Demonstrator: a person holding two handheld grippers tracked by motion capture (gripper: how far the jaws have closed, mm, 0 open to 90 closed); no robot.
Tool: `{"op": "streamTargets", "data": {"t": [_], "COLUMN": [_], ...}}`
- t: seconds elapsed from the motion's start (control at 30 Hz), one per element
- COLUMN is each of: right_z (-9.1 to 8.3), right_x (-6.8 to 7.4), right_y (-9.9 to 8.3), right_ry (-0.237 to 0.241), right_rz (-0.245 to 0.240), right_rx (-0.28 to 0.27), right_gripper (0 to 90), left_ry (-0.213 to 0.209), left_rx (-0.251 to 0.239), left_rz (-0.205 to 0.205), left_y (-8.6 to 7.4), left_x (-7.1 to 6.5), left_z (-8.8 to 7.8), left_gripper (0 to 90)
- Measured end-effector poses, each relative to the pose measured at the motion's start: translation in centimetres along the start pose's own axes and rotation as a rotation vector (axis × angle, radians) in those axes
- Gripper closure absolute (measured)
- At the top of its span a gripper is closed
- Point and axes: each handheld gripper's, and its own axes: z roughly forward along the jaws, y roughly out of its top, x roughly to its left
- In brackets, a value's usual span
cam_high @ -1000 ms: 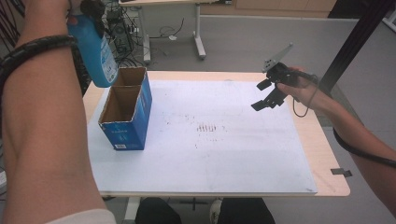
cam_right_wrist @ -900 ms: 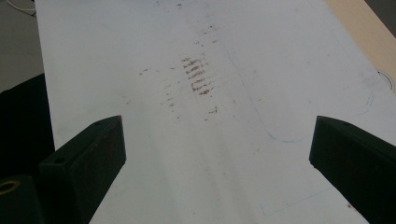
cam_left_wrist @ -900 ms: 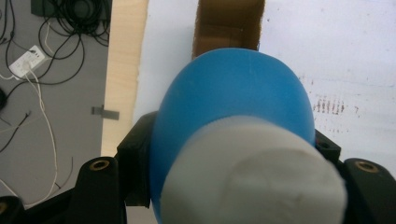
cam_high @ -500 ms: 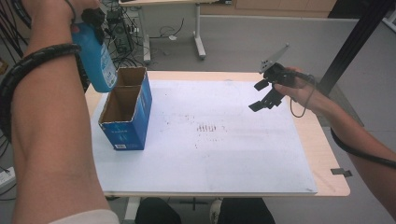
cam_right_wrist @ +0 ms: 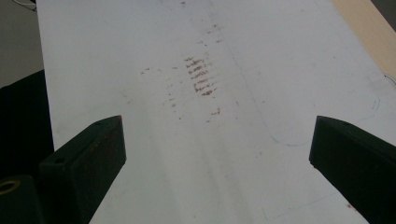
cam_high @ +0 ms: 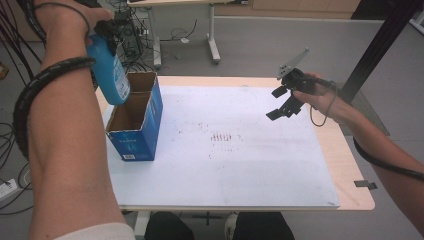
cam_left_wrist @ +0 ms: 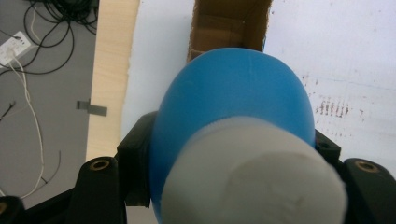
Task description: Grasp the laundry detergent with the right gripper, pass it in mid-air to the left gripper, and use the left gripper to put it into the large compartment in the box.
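Observation:
A blue plastic bottle point(cam_high: 112, 71) with a white cap point(cam_left_wrist: 254, 179) hangs upright over the near-left part of an open blue cardboard box point(cam_high: 136, 131). My left gripper point(cam_high: 103, 29) is shut on the bottle's top, a black jaw on each side. In the left gripper view the bottle point(cam_left_wrist: 233, 107) hides most of the box's brown inside point(cam_left_wrist: 229, 22) below it. Off to the right, my right gripper point(cam_high: 283, 104) hovers above the white sheet with its jaws wide apart. In the right gripper view nothing lies between its jaws point(cam_right_wrist: 217, 140).
A white sheet point(cam_high: 240, 165) covers most of the wooden table point(cam_high: 350, 165) and bears red-brown smudges point(cam_high: 224, 138) at its middle. Cables point(cam_left_wrist: 32, 93) lie on the floor to the left. A desk's legs point(cam_high: 212, 35) stand behind, and a black post point(cam_high: 377, 45) at right.
My left hand has lowered the bottle toward the box's opening. The right gripper has stayed where it was, still open.

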Motion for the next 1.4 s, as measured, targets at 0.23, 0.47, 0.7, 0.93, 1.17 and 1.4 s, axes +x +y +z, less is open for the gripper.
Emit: {"op": "streamTargets", "data": {"t": [0.23, 0.47, 0.7, 0.93, 1.17, 1.4], "right_z": [0.1, 0.2, 0.5, 0.8, 1.2, 1.6], "right_x": [-0.2, -0.3, -0.3, -0.4, -0.3, -0.3], "right_y": [-0.1, 0.0, 0.0, 0.2, 0.4, 0.5], "right_ry": [-0.002, -0.01, -0.018, -0.016, -0.013, -0.018], "right_rz": [-0.003, -0.01, -0.012, -0.019, -0.024, -0.025], "right_rx": [0.004, 0.007, 0.023, 0.029, 0.038, 0.043], "right_gripper": [3.7, 3.7, 3.8, 3.8, 3.8, 3.9], "left_ry": [-0.003, -0.016, -0.023, -0.026, -0.032, -0.035], "left_rx": [0.02, 0.032, 0.054, 0.063, 0.066, 0.064], "left_rz": [-0.004, -0.008, -0.006, -0.003, -0.002, 0.002], "left_y": [0.2, 0.2, 0.1, -0.1, -0.3, -0.6], "left_x": [0.1, 0.2, 0.4, 0.4, 0.2, 0.0], "left_z": [2.0, 3.9, 6.3, 8.3, 10.4, 12.5], "left_gripper": [36.6, 36.6, 36.6, 36.6, 36.6, 36.6]}}
